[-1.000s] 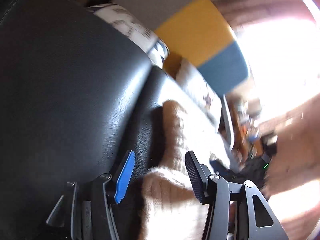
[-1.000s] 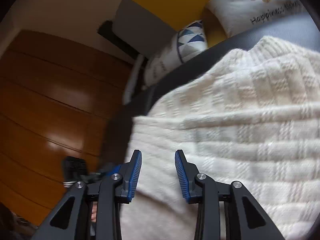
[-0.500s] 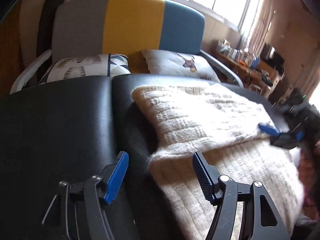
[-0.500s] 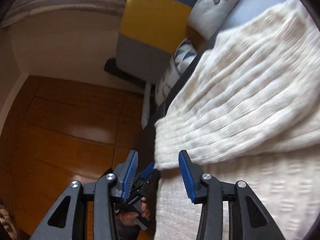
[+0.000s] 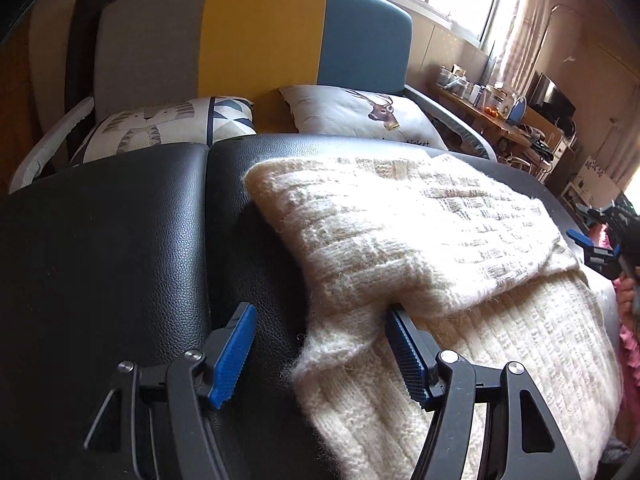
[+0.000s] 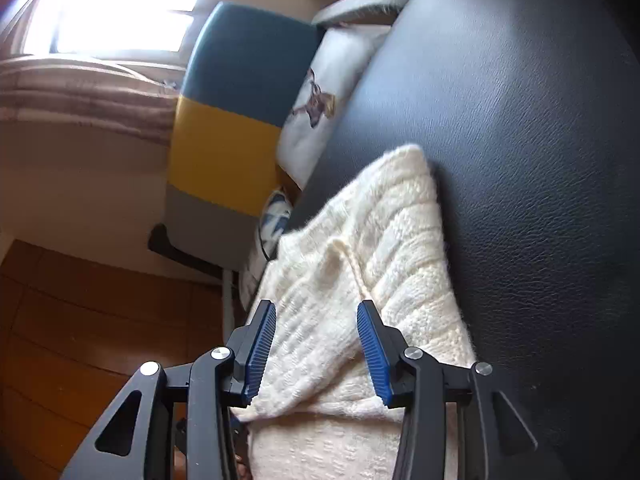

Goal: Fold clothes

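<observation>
The white sweater (image 5: 420,240) lies folded once on the black couch (image 5: 100,240); more folds left; left gripper (image 5: 320,352) and right gripper (image 6: 316,348) spread, pinching nothing

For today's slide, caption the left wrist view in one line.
Open left gripper faces a folded cream knit sweater on a black cushion.
</observation>
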